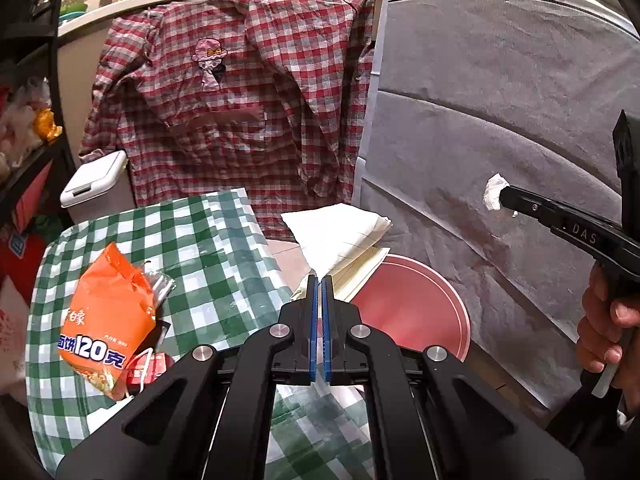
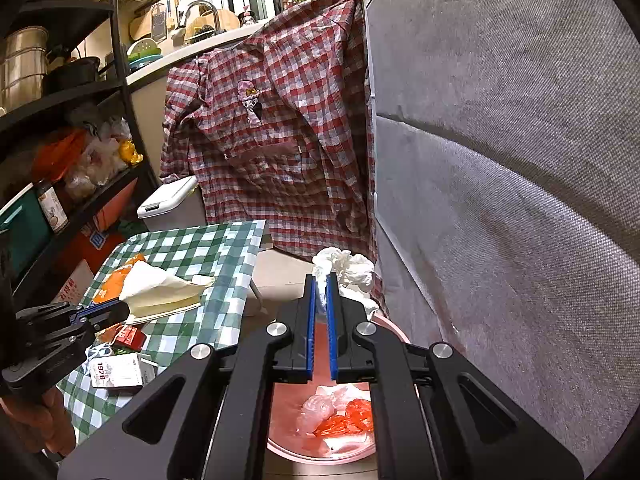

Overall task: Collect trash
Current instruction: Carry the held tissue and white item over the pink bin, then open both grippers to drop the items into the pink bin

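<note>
My left gripper (image 1: 320, 280) is shut on a folded cream paper sheet (image 1: 340, 236), held over the edge of the green checked table (image 1: 216, 248); it shows in the right wrist view (image 2: 116, 308) with the sheet (image 2: 160, 292). My right gripper (image 2: 321, 280) is shut on a crumpled white tissue (image 2: 348, 268) above the pink bin (image 2: 394, 330), which holds red and clear plastic scraps (image 2: 340, 416). In the left wrist view the right gripper (image 1: 502, 196) grips the tissue (image 1: 493, 192) over the bin (image 1: 416, 304). An orange snack bag (image 1: 108, 316) lies on the table.
A small carton (image 2: 116, 372) and a red pack (image 2: 130, 336) lie on the table. A plaid shirt (image 1: 240, 92) hangs behind, a grey fabric panel (image 2: 500, 160) rises on the right, a white lidded bin (image 2: 168, 200) and dark shelves (image 2: 60, 120) stand left.
</note>
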A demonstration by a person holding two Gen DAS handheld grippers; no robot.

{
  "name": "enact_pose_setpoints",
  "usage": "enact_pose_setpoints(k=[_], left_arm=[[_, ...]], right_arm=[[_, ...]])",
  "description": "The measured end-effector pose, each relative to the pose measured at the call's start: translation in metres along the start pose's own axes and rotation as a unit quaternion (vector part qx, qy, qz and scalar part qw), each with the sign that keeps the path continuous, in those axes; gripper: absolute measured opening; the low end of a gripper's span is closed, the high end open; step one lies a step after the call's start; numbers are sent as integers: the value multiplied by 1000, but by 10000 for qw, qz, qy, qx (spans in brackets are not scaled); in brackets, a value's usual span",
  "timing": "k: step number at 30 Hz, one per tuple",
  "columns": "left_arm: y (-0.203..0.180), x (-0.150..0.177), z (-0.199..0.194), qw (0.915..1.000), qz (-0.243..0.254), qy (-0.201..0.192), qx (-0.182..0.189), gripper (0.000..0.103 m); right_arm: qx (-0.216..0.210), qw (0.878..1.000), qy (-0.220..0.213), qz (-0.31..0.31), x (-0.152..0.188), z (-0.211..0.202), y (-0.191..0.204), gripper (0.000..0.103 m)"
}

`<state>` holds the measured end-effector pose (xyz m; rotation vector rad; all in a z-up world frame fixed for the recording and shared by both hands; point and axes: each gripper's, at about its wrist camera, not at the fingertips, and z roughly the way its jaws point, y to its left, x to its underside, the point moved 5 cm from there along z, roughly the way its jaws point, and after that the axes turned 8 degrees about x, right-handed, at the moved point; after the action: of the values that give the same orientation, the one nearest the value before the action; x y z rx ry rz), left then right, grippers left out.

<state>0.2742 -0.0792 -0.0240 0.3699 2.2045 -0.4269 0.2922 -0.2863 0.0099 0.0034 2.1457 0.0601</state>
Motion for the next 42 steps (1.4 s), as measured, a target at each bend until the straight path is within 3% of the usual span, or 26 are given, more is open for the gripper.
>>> enact_pose_setpoints(k=[19,22,23,24,25,26,42], left_arm=[[-15,-6,25,9997,168,93,179,2],[-18,-6,27,9994,193,100,271,2],[-19,-6,28,9992,205,134,322,3],[-20,-6,29,9991,216,151,336,8],[-20,-6,29,9991,217,147,328,20],[-19,-6,28,9992,196,101,338,26],[10,-16,-12,9991,-117,-287,283,28]], right_arm=[[11,10000,30,-6,2,6,2,6],[41,10000,29,-35,2,9,3,11],[54,10000,35,-42,1,10,3,21],[90,10000,18,-33,1,10,3,32],[110,9999,-4,-26,1,10,2,36],[130,9999,-29,-20,0,10,2,39],[20,10000,-90,4,0,5,15,41]])
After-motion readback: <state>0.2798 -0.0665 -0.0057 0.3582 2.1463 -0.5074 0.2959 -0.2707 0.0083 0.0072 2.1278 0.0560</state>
